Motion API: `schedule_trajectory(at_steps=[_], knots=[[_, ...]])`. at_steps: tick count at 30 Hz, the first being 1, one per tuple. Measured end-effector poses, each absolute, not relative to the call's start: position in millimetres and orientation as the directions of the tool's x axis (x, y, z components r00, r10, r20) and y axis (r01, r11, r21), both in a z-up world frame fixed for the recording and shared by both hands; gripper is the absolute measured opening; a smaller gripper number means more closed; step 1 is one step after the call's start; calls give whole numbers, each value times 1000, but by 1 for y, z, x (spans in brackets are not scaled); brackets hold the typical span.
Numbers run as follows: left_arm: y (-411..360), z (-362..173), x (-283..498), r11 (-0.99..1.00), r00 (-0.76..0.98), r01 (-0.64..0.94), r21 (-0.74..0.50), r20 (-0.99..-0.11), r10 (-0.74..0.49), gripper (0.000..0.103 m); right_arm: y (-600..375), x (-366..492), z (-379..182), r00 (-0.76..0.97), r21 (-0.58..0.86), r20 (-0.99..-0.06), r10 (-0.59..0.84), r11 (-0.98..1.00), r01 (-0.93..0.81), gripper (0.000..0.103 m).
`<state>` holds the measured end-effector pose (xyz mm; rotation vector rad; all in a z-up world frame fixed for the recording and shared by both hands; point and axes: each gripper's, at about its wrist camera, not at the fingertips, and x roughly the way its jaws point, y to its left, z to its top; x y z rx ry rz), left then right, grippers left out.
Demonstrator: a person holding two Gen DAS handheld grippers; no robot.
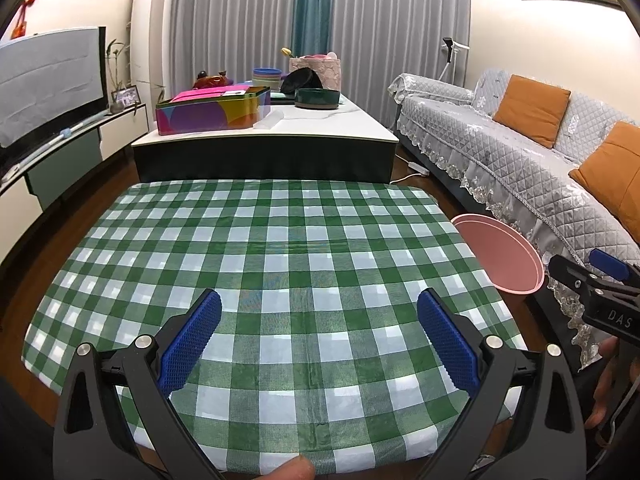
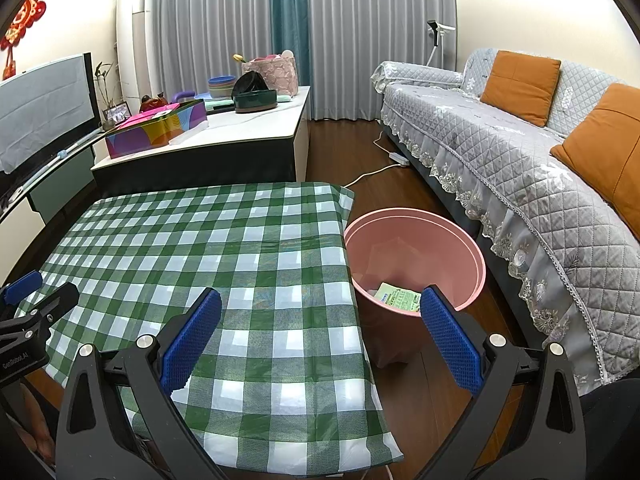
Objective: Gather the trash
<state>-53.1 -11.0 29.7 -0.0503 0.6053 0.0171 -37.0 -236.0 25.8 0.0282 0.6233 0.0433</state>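
Right wrist: both grippers [image 2: 320,336] [image 1: 319,338] gape empty; bin [image 2: 416,224] half hides green-printed trash [image 2: 398,298].

Green-and-white checked tablecloth [image 1: 280,264] covers the near table. Behind it there's a white-topped coffee table [image 1: 320,124] with a colorful box [image 1: 212,110] and stacked bowls [image 1: 267,78], plus a grey quilted sofa [image 2: 520,160] with orange cushions [image 2: 520,84] on the right.

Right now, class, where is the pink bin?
The pink bin stands on the floor at the checked table's right edge, between table and sofa; the right wrist view shows it best.
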Motion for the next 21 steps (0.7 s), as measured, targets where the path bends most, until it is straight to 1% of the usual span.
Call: schedule_trajectory(at_steps=[14,21], knots=[[-12,30,-54,999,831,-23,-40,-556,-3,95,-232,-37,26,810,41,-585,51,999,-33,98],[-8,29,-50,997,814,-46,-57,-580,4,95,-231,-37,26,809,41,-586,51,999,-34,98]])
